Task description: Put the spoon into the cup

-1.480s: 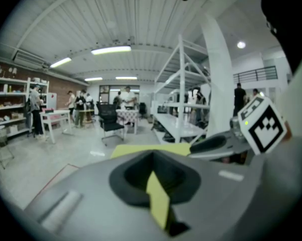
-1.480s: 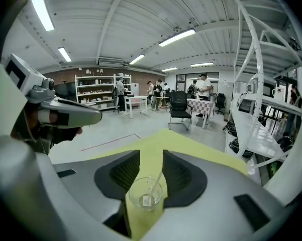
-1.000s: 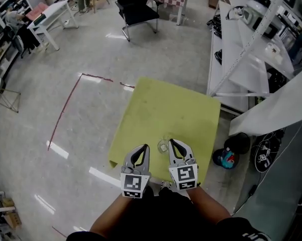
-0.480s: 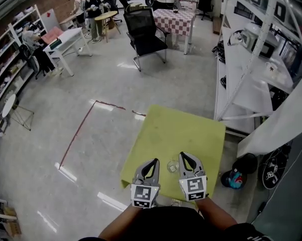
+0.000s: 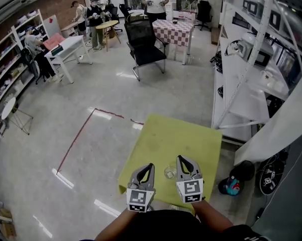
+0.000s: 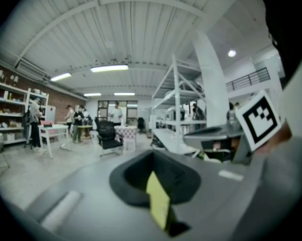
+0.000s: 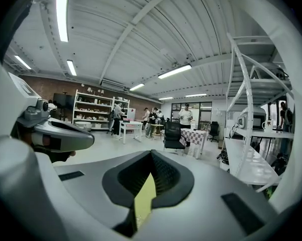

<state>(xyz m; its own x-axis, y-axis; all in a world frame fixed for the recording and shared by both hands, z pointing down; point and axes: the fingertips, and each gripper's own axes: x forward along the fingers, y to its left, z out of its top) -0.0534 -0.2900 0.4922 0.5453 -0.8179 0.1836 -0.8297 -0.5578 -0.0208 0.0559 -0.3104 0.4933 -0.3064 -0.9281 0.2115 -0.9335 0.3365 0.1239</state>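
Observation:
A small clear glass cup (image 5: 170, 172) stands near the front edge of the yellow-green table (image 5: 176, 137) in the head view. My left gripper (image 5: 149, 165) is just left of the cup and my right gripper (image 5: 181, 158) just right of it. Both point away from me with their jaws together and nothing held. In the left gripper view the left gripper (image 6: 152, 153) shows closed jaws, with only a sliver of yellow table through the gap. The right gripper (image 7: 151, 152) looks the same in the right gripper view. No spoon shows in any view.
White shelving (image 5: 251, 84) runs along the table's right side. A blue and red object (image 5: 230, 186) lies on the floor at the table's right corner. Farther off are a black chair (image 5: 144, 41), a checkered table (image 5: 173, 31) and several people. A red tape line (image 5: 78, 139) marks the floor at left.
The head view has tilted up, so the table and grippers sit lower in the picture and more of the room shows. Both grippers have risen a little and stay shut beside the cup.

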